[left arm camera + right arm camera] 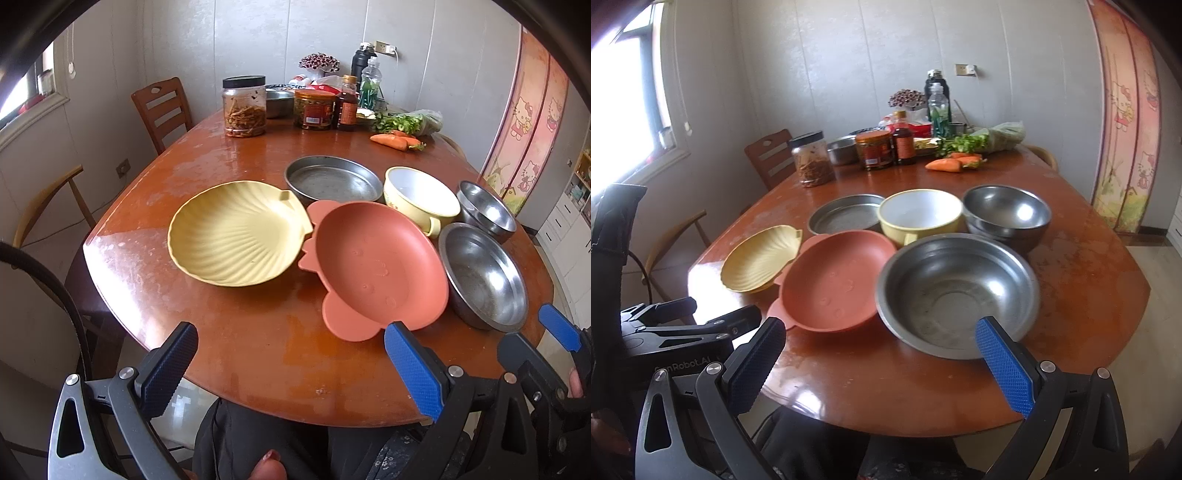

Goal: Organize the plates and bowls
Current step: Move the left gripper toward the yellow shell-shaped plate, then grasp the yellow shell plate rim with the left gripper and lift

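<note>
Plates and bowls sit grouped on the near half of the wooden table (258,350). Far left in the group lies a yellow shell-shaped plate (236,232); just right of it, an orange plate (376,266) whose edge touches or overlaps the shell plate's rim. Behind these stands a flat metal pan (332,181), and to its right a yellow bowl with a handle (421,195). Nearest on the right is a large steel bowl (956,291); farther back on the right are stacked steel bowls (1008,218).

The left tool (291,365) hovers over the near table edge, its fingers spread wide and holding nothing; its blue pad (413,369) appears in front of the orange plate's near rim, though contact cannot be confirmed. The right tool (882,365) is likewise spread wide and empty, its blue pad (1004,365) in front of the large steel bowl's near rim; contact cannot be confirmed.

At the far end of the table stand jars (243,107), bottles (347,103), carrots (395,142) and greens (402,122). Wooden chairs (162,110) stand on the left.
</note>
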A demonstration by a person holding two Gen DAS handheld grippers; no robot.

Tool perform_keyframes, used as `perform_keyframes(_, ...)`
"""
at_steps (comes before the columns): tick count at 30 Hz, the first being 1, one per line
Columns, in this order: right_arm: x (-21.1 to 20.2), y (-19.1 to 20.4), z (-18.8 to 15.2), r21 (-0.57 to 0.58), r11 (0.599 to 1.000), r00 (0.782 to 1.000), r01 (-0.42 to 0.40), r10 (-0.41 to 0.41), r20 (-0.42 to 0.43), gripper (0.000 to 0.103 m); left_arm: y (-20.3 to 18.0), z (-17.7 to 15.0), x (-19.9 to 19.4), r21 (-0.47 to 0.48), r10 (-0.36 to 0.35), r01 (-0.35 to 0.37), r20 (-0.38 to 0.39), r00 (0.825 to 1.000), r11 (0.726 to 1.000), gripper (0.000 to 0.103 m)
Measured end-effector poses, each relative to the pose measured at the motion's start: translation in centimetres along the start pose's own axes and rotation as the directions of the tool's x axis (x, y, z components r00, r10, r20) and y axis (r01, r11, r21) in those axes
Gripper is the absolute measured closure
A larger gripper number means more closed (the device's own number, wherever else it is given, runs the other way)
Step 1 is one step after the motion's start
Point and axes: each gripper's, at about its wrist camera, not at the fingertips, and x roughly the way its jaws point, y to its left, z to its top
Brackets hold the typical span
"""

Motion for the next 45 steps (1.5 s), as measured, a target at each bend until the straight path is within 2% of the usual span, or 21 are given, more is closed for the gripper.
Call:
perform_keyframes(11, 1.6, 3.2, 1.1, -0.057, 0.996, 0.998, -0.065, 0.063, -0.030, 0.000, 4.5, 0.6, 0.6, -0.090, 0.025, -0.024, 0.005, 1.000, 0.996, 0.001)
perform_keyframes(19, 3.8, 6.8, 4.0, -0.175, 0.977, 0.993, -0.119, 0.116, -0.032, 0.000, 8.5, 1.1, 1.7, -0.166, 0.056, -0.057, -0.011, 0.998, 0.984, 0.001)
perform_keyframes(24, 5.7, 8.4, 5.9, -0.192, 0.973, 0.992, -0.128, 0.121, -0.045, 0.000, 10.1, 1.8, 2.5, -0.179, 0.056, -0.060, -0.025, 0.998, 0.982, 0.001)
perform_keyframes(26, 6.8, 8.9, 6.8, -0.189, 0.970, 0.987, -0.155, 0.145, -0.066, 0.000, 10.7, 2.1, 2.9, -0.186, 0.051, -0.056, -0.029, 0.998, 0.981, 0.001)
perform_keyframes(30, 8.9, 9.7, 8.5, -0.181, 0.972, 0.987, -0.152, 0.139, -0.082, 0.000, 11.6, 2.9, 4.0, -0.203, 0.058, -0.068, -0.054, 0.997, 0.977, 0.002)
perform_keyframes(33, 11.0, 10.1, 9.6, -0.185, 0.974, 0.989, -0.127, 0.109, -0.104, 0.000, 12.3, 3.3, 5.1, -0.219, 0.038, -0.053, -0.076, 0.996, 0.974, 0.002)
perform_keyframes(37, 13.6, 10.5, 10.3, -0.194, 0.972, 0.985, -0.134, 0.108, -0.137, 0.001, 12.7, 3.6, 5.9, -0.230, 0.028, -0.049, -0.092, 0.995, 0.972, 0.004)
perform_keyframes(38, 14.1, 10.7, 10.4, -0.203, 0.970, 0.984, -0.134, 0.106, -0.144, 0.003, 12.7, 3.7, 6.1, -0.235, 0.022, -0.044, -0.094, 0.995, 0.971, 0.005)
perform_keyframes(40, 15.3, 11.4, 10.4, -0.233, 0.963, 0.982, -0.137, 0.102, -0.156, 0.005, 12.7, 3.8, 6.4, -0.247, -0.009, -0.015, -0.098, 0.995, 0.969, 0.015)
perform_keyframes(43, 17.1, 11.8, 10.3, -0.243, 0.956, 0.975, -0.163, 0.118, -0.188, 0.010, 12.6, 3.9, 7.0, -0.266, -0.062, 0.031, -0.112, 0.992, 0.964, 0.020)
perform_keyframes(45, 17.8, 12.0, 10.2, -0.239, 0.958, 0.974, -0.158, 0.112, -0.196, 0.032, 12.2, 3.9, 7.3, -0.264, -0.072, 0.038, -0.121, 0.990, 0.964, 0.023)
